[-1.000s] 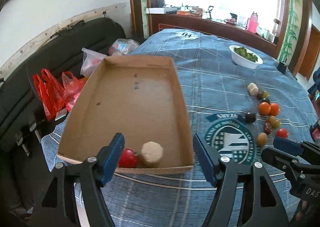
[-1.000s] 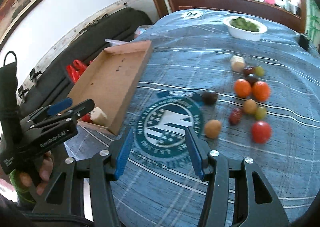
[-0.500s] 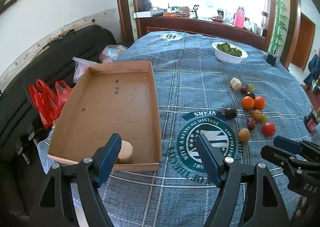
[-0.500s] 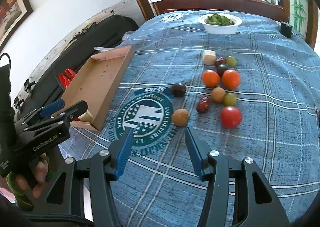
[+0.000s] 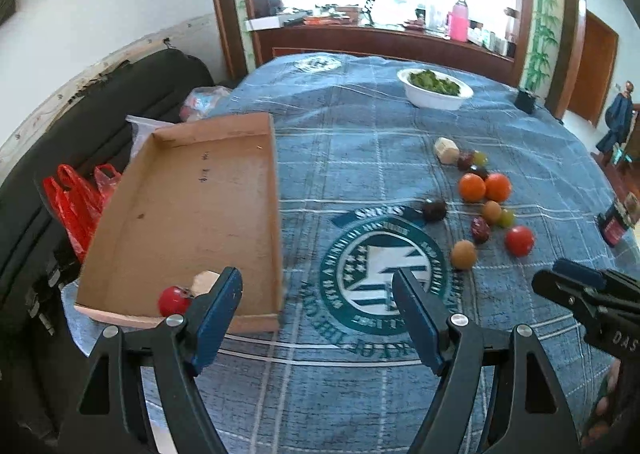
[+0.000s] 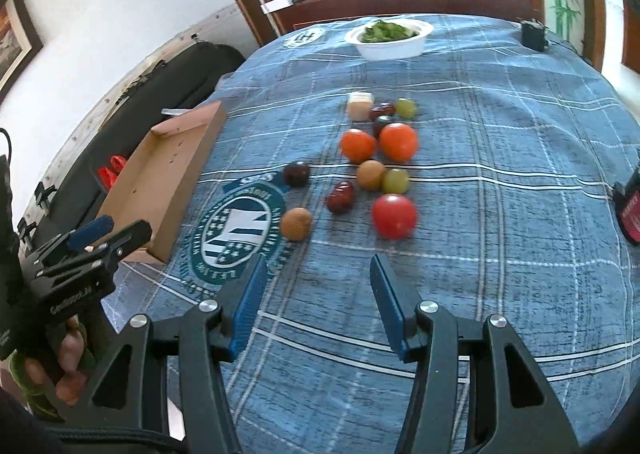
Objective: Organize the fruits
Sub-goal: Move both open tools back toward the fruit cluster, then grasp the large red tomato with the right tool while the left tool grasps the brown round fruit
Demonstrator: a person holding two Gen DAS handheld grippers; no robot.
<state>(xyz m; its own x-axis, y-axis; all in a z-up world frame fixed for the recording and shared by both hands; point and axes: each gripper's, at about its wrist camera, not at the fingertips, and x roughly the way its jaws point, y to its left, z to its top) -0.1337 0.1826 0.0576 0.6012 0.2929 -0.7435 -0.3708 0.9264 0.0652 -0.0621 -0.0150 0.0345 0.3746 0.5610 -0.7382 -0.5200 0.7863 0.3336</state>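
Fruit remains loose on the blue tablecloth (image 6: 500, 214), grouped well to the right of the cardboard tray (image 5: 192, 214): two oranges (image 6: 378, 142), a large red tomato (image 6: 394, 215), a brown round fruit (image 6: 295, 224) and several smaller dark and green pieces. We find both tongs spread wide and empty. The right gripper (image 6: 316, 302) hovers just short of the cluster, aimed between the brown fruit and the tomato; the left gripper (image 5: 316, 318) hangs over the tray's near right corner.

Risks, in our judgement: the pieces lie close together, some touching, so a jaw lowered among them could nudge a neighbour and set round fruit rolling across the cloth. The tomato looks soft; a hard squeeze could split it.

Only the left wrist view shows the tray's contents: a small red tomato (image 5: 174, 300) and a pale chunk (image 5: 206, 281) at the near wall, partly behind the left finger. The right wrist view alone shows the person's hand (image 6: 60, 366) on the left tool's handle.
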